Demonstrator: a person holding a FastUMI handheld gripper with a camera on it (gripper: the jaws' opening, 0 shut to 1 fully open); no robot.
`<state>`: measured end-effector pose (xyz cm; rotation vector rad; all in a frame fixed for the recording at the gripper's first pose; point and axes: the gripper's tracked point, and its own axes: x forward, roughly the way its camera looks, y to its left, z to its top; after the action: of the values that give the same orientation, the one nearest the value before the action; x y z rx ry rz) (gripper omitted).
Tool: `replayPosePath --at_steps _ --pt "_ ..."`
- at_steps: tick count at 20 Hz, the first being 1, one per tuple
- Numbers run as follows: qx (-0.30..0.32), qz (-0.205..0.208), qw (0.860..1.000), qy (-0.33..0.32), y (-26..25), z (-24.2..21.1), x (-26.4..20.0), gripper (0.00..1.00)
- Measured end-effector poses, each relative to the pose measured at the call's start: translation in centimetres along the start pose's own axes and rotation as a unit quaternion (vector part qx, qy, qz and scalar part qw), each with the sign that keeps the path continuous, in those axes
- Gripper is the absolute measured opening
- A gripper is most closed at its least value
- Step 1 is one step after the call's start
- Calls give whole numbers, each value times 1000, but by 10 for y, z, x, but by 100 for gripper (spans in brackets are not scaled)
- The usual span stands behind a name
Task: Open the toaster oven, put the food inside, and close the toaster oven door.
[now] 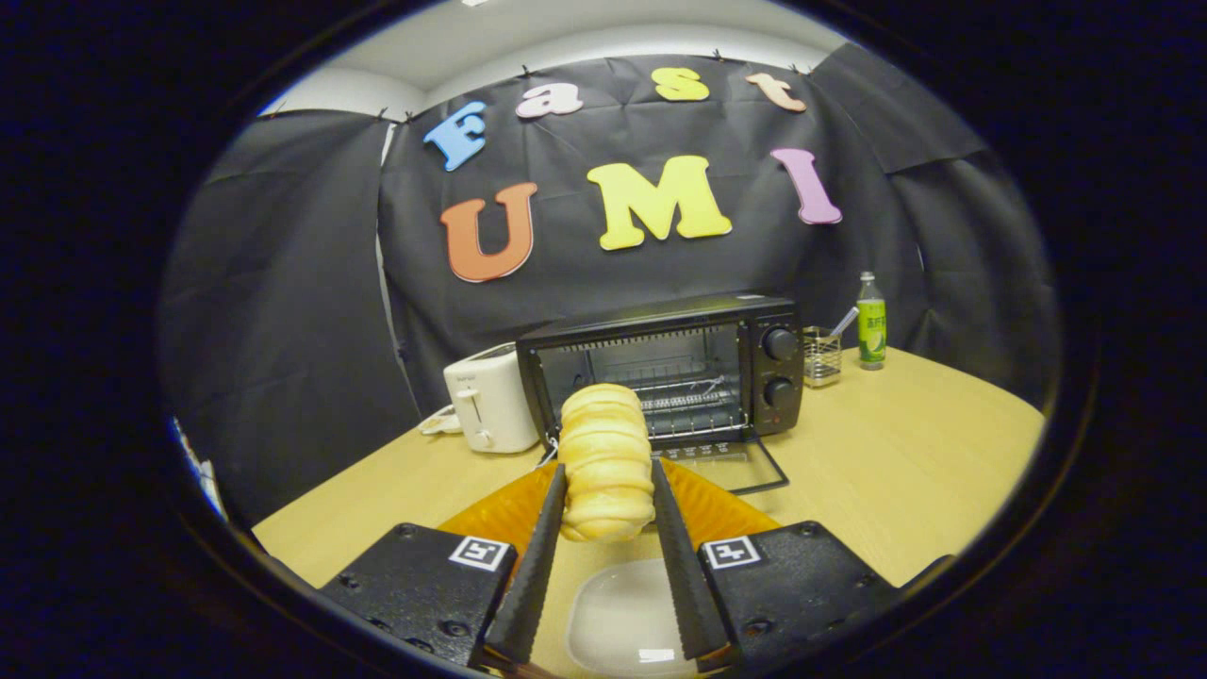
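A pale ridged bread roll [605, 457] is held upright between my two fingers, lifted above an orange plate [500, 514]. My gripper [608, 483] is shut on the roll, both fingers pressing its sides. Beyond the roll stands the black toaster oven [669, 372] with its glass door [731, 462] folded down flat onto the table, the wire rack inside showing. Two knobs [779, 368] sit on its right panel.
A white pop-up toaster [490, 401] stands just left of the oven. A wire basket [821, 356] and a green bottle [871, 325] stand to the oven's right. A white dish [622, 618] lies on the wooden table [896, 453] below my fingers.
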<state>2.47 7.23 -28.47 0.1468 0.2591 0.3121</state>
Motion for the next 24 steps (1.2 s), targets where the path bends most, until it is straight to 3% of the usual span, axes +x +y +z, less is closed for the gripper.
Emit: replayPosePath --at_steps 7,12,15,21,24 --pt "124 18 992 1 -28 25 72 61" --pt "231 55 971 8 -30 34 118 61" --pt "223 23 974 -22 -50 43 141 61" --pt "195 15 980 18 -44 26 184 61" --pt "198 -11 980 31 -51 17 198 61"
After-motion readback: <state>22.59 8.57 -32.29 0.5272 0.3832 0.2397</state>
